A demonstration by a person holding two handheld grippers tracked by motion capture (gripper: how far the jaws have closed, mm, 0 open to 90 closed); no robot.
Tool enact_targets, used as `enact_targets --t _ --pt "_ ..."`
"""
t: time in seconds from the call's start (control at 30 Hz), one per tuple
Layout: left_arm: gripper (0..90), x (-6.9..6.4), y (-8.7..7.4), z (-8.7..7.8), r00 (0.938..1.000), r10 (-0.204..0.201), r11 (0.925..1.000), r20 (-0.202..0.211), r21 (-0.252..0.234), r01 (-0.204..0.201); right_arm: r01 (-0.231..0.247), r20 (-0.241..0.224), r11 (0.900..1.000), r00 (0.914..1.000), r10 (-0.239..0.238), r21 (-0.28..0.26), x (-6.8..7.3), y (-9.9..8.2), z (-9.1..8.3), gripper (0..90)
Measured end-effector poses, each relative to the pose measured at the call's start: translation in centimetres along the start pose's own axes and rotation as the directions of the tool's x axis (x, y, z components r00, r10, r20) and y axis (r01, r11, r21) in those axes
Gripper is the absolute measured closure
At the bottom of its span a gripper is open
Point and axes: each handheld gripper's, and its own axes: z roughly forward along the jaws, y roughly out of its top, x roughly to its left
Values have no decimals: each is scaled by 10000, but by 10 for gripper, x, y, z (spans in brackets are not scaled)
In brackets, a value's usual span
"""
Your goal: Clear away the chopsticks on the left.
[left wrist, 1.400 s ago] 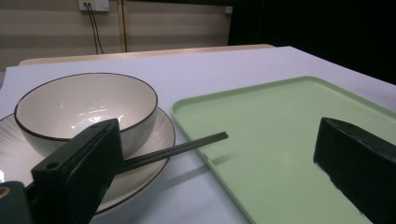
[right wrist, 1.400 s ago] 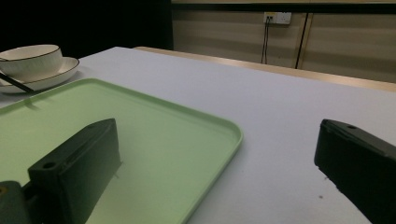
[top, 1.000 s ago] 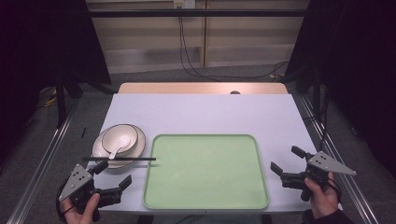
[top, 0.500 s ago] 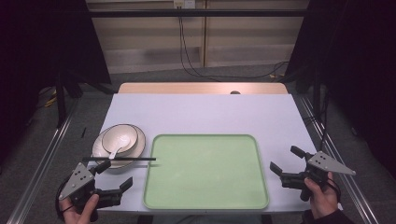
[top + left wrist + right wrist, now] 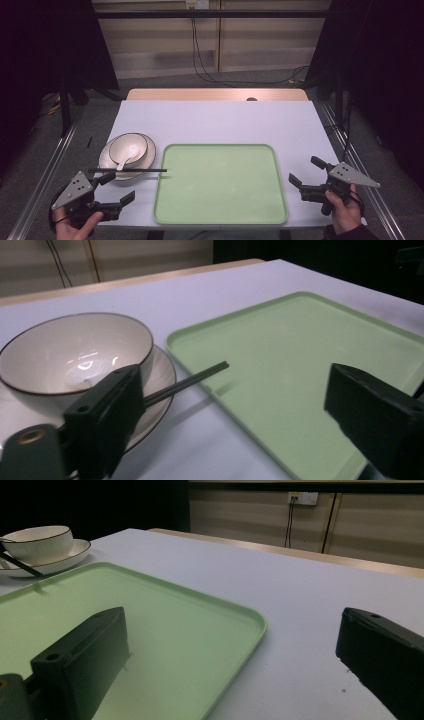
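Little has shifted on the table: left gripper (image 5: 114, 190), jaws just closing slightly but wide and empty, sits beside the bowl (image 5: 128, 148) on its plate (image 5: 148, 157), chopsticks (image 5: 128, 170) reaching the green tray (image 5: 221, 215). Right gripper (image 5: 309, 177) gapes empty.

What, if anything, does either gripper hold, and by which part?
Nothing is held. The left gripper and right gripper both stand open; the black chopsticks lie untouched across the cream plate.

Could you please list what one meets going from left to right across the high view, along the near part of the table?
left gripper → bowl → green tray → right gripper
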Motion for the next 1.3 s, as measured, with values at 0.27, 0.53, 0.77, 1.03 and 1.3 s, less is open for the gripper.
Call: enact_targets --t 0.27,0.53,0.77,1.03,1.3 --pt "99 28 3 -6 9997 247 9968 -50 758 -242 19 -7 10000 10000 -19 4 0 0 1 2" --pt "115 59 11 -9 9940 198 9906 1078 1324 -341 -20 -43 10000 10000 20 48 1 0 2 4" --pt "268 79 6 -2 9870 1197 9769 1069 1644 -1363 14 -63 9999 10000 -13 141 1 0 3 6" --pt "470 96 2 9 9876 1317 9729 856 1799 -1453 -36 -56 9999 10000 37 159 2 0 4 6" --pt "704 106 0 23 9755 1924 9496 1063 2306 -2124 73 -15 9998 10000 -73 175 2 -1 4 6"
